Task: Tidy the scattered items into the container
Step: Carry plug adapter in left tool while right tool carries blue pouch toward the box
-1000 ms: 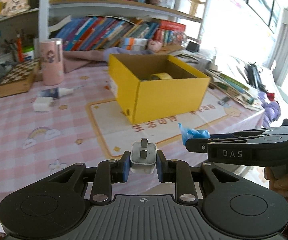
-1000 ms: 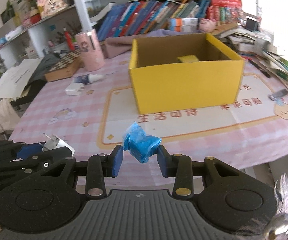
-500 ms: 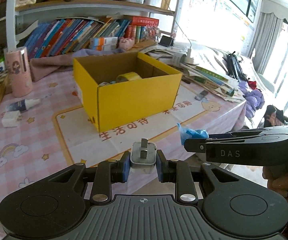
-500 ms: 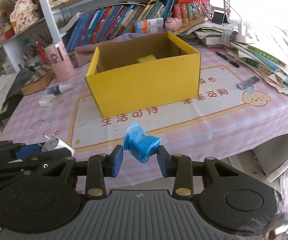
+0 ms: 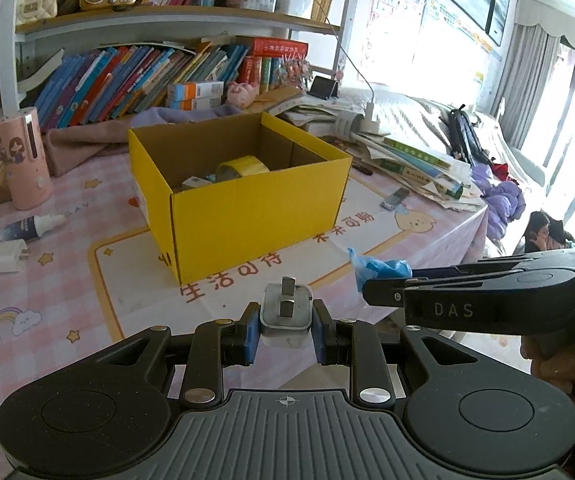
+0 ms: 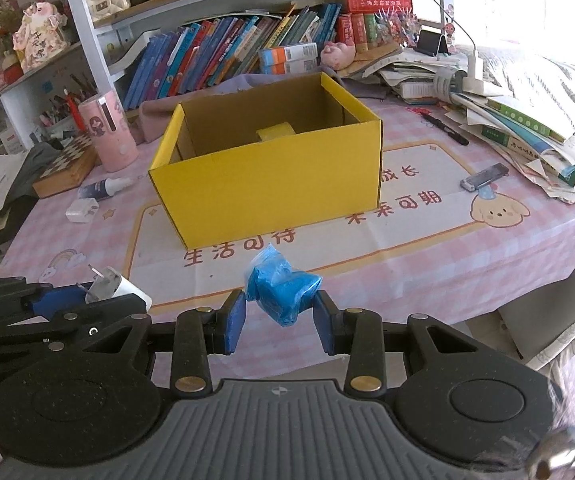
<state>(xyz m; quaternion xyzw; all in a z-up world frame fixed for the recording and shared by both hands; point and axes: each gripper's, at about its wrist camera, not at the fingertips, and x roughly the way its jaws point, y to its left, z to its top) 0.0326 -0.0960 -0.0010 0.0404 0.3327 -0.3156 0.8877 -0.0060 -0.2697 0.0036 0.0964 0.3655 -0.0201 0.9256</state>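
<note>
Left wrist view takes in a sunlit room with curtained windows [image 5: 543, 92], crowded bookshelves [image 5: 159, 76] and a pink checked tablecloth [image 5: 47, 280] bearing the open yellow box [image 5: 247, 208], which stands near the middle of the table with a tape roll [image 5: 243, 166] inside. Only the right wrist view shows the black pen [image 6: 445, 128] and a chessboard [image 6: 67, 164]. Nearer, the left gripper [image 5: 285, 330] is clamped on a white plug adapter [image 5: 286, 314] and the right gripper [image 6: 279, 320] squeezes a blue plastic wad [image 6: 283, 294], both short of the box.
</note>
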